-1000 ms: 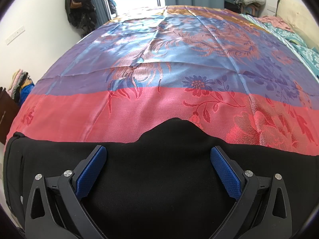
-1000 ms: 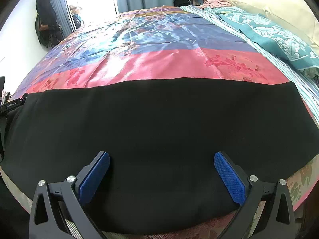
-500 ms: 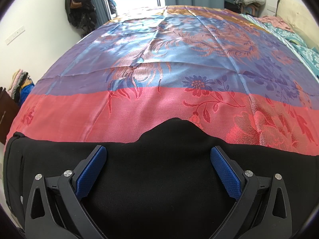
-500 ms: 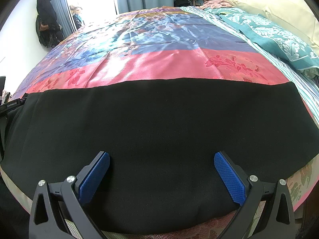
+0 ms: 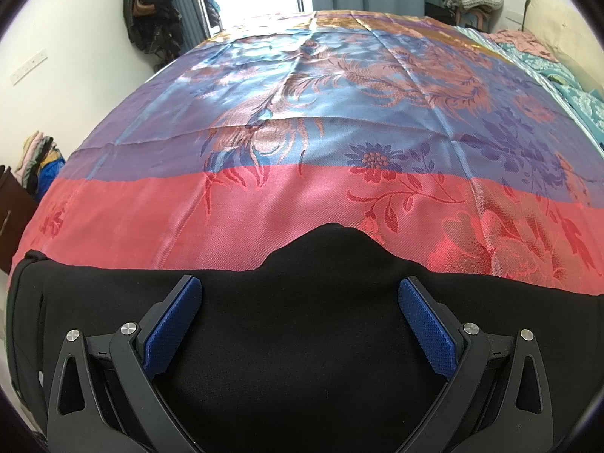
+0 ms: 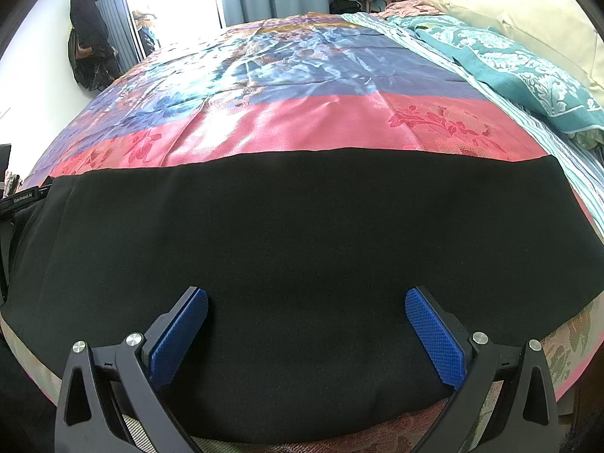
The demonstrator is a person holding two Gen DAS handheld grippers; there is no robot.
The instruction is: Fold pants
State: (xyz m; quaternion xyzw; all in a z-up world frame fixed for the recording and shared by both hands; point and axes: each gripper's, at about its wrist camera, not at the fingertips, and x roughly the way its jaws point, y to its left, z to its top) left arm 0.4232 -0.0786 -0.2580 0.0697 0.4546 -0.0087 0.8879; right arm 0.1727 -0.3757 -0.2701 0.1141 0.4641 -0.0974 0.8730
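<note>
Black pants (image 5: 302,321) lie flat across the near edge of the bed, folded lengthwise, with a rounded bump on the far edge in the left wrist view. They also fill the lower half of the right wrist view (image 6: 302,234). My left gripper (image 5: 300,290) is open, its blue pads just above the cloth near the waist end. My right gripper (image 6: 305,302) is open over the leg part, near the front edge. Neither holds anything.
The bed carries a shiny blue and pink floral bedspread (image 5: 321,113). A teal patterned blanket (image 6: 509,60) and a cream headboard (image 6: 528,11) lie at the right. Dark clothes (image 5: 147,11) hang on the left wall beside curtains.
</note>
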